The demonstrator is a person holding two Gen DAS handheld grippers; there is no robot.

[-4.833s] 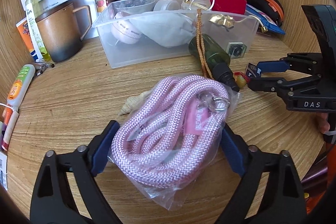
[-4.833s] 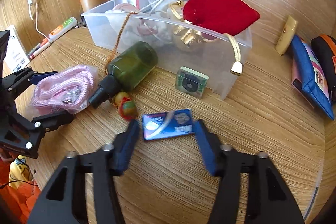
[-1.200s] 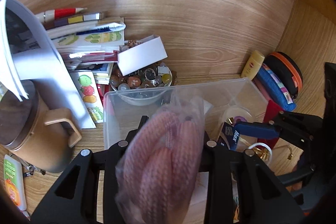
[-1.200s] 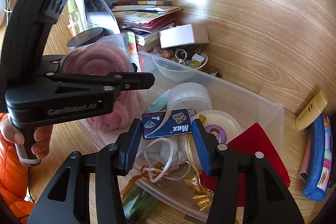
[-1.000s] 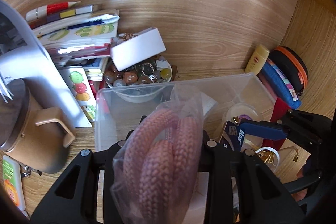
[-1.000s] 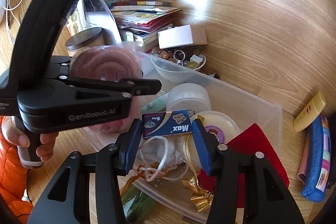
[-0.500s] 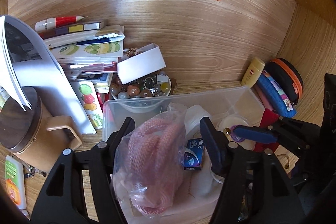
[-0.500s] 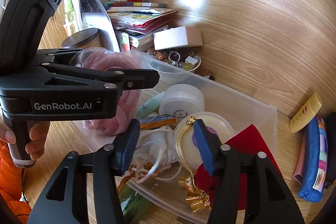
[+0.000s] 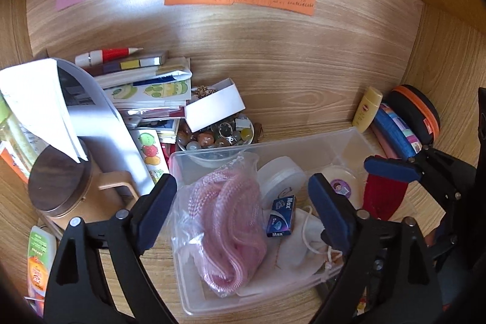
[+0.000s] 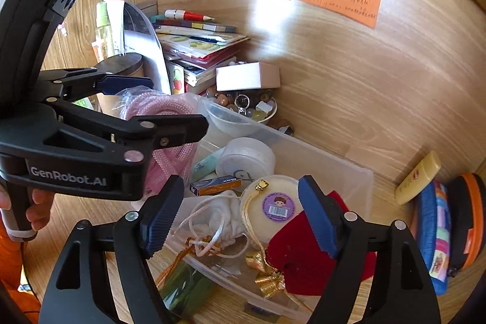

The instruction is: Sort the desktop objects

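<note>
left hand-held gripper [image 9: 241, 202] opening over bagged pink rope [image 9: 226, 228], right hand-held gripper [image 10: 238, 216] opening, empty

the wooden tabletop [image 9: 303, 99] carries a clear plastic bin [image 9: 349, 138] near its middle. left of the bin stands a tan lidded mug [image 9: 60, 190], and beside that lies an orange-and-green tube [image 9: 41, 257]. behind the bin sit a bowl of beads [image 9: 218, 138] and a stack of books [image 9: 145, 90]. to the right, a yellow bottle [image 9: 367, 110], a blue pouch [image 9: 395, 132] and a black case with an orange zip [image 9: 416, 114] crowd the corner. a dark green bottle [image 10: 185, 284] seems to lie against the bin's front wall.
</note>
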